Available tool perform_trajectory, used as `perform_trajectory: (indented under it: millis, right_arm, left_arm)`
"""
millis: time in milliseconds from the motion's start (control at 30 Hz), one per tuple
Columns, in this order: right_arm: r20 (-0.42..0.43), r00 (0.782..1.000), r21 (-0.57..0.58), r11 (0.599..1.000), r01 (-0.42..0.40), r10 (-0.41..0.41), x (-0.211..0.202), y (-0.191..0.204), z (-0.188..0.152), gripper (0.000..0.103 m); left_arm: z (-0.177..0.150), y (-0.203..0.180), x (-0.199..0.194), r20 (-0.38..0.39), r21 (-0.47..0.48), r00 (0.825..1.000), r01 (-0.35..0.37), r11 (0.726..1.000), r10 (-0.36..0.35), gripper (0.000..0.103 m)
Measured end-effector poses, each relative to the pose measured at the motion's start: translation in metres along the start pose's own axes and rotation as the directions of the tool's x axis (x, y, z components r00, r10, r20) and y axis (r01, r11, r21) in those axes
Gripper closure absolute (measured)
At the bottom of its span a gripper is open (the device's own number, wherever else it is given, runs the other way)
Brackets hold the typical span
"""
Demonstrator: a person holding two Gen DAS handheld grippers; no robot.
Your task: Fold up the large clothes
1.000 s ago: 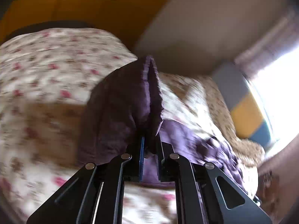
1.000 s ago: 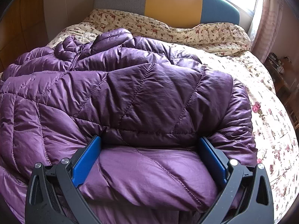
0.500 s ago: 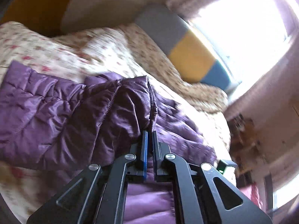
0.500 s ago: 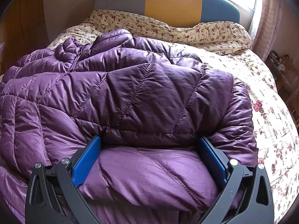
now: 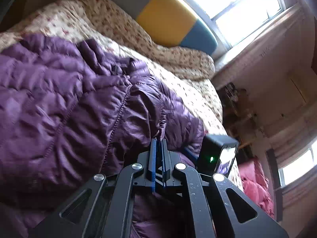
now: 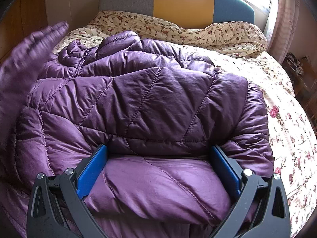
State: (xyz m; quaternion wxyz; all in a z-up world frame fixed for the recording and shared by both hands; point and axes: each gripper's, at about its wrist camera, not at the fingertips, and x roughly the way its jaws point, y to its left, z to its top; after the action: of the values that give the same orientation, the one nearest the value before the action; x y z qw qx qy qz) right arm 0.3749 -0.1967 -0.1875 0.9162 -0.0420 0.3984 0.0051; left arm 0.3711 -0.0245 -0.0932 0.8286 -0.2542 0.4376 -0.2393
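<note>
A purple quilted puffer jacket (image 6: 150, 99) lies spread on a bed with a floral cover (image 6: 277, 107). My right gripper (image 6: 158, 154) is wide open, its blue pads pressed down on either side of a puffy fold at the jacket's near edge. My left gripper (image 5: 158, 140) is shut on a gathered cuff or hem edge of the jacket (image 5: 160, 119) and holds it above the jacket body (image 5: 59, 99). That lifted part shows as a blurred purple sleeve (image 6: 25, 59) at the left of the right wrist view.
A grey, yellow and blue headboard (image 6: 184, 2) stands at the far end under a bright window (image 5: 237, 4). A shelf with clutter (image 6: 297, 67) and pink curtains (image 6: 285, 13) are on the right. The right gripper's body (image 5: 216, 154) shows beside the left one.
My left gripper has swung the held jacket edge from the left side of the bed over toward the jacket body and the right gripper. The right gripper has stayed still.
</note>
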Motion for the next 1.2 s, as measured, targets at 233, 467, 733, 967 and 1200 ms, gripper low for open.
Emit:
perform_trajectory:
  millis: [233,467,733,967,1200]
  right_arm:
    - [-0.002,1.0,-0.01,1.0,0.012,-0.012,0.001,0.004,0.001,0.002]
    - [-0.002,0.999,-0.049,0.998,0.034,-0.034,-0.016,0.006,0.005,0.009]
    - [0.045,0.998,0.093,0.995,-0.037,0.033,-0.06,-0.016,0.014,0.02]
    - [0.017,0.949,0.173,0.934,-0.313,0.315,-0.07,0.018,0.036,0.012]
    - [-0.069,0.914,0.177,0.906,-0.384,0.401,-0.051,0.058,0.036,0.041]
  left_arm:
    - [-0.006,0.013,-0.003,-0.028,0.0,0.997,-0.068,0.998,0.068,0.098]
    - [-0.016,0.033,-0.045,0.046,0.02,0.977,-0.208,0.978,0.207,0.098]
    - [-0.021,0.061,-0.09,0.136,0.02,0.917,-0.381,0.924,0.375,0.098]
    - [-0.024,0.079,-0.124,0.221,-0.029,0.873,-0.441,0.897,0.436,0.036]
    - [-0.024,0.096,-0.146,0.244,-0.053,0.854,-0.462,0.885,0.46,0.036]
